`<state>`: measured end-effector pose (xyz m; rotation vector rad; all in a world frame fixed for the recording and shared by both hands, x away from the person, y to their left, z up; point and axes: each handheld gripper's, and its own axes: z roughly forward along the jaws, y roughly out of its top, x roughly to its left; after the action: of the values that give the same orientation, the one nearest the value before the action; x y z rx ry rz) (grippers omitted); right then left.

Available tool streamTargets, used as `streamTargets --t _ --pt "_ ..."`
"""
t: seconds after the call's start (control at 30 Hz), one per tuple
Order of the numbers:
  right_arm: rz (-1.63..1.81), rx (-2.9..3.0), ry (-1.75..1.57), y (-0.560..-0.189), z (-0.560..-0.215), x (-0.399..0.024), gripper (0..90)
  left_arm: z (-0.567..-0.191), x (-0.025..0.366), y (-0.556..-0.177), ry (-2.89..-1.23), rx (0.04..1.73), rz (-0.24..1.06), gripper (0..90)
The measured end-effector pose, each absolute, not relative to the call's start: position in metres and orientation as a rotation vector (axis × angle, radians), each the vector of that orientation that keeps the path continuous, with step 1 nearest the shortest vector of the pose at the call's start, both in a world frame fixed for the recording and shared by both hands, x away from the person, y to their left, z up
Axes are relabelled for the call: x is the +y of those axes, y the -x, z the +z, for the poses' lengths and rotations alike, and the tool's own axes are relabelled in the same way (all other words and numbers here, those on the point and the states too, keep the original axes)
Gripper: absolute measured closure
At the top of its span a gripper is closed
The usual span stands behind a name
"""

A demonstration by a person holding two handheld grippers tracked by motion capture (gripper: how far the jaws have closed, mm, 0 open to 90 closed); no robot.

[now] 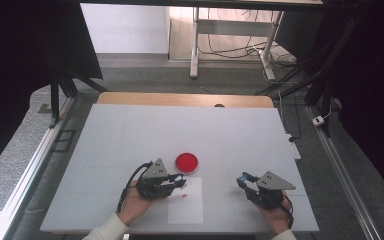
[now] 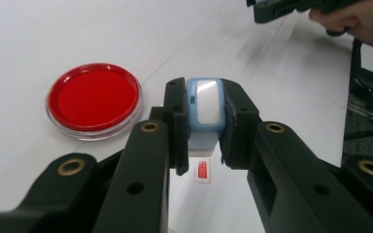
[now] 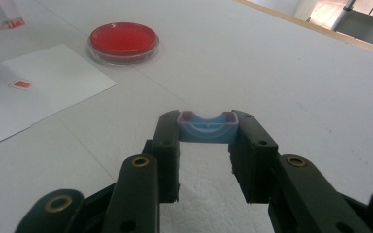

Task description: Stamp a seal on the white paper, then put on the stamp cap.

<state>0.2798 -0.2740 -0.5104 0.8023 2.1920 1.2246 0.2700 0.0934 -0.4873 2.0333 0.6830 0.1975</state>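
Room: bare table (image 1: 130, 130) beyond red dish (image 1: 186, 162) | My left gripper (image 2: 200, 127) beside dish, clamping blue-white piece (image 2: 205, 104) over paper (image 1: 186, 210) | My right gripper (image 3: 206, 145) right of dish, clamping blue cap (image 3: 207, 127)

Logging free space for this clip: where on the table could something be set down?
The table's far half beyond the red dish is bare, as are its left and right margins. It is crowded near the front: dish, paper sheet, left gripper and right gripper.
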Motion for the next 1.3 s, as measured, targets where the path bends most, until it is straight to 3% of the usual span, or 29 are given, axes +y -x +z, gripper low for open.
streamTargets --t 0.67,1.3 --pt "1.219 2.198 -0.797 -0.281 -0.512 -0.273 64.8 -0.456 0.117 -0.273 -1.900 0.734 0.197 75.2" --pt "1.229 2.197 -0.788 -0.279 -0.511 -0.268 64.8 -0.456 0.117 -0.274 -1.900 0.735 0.180 75.1"
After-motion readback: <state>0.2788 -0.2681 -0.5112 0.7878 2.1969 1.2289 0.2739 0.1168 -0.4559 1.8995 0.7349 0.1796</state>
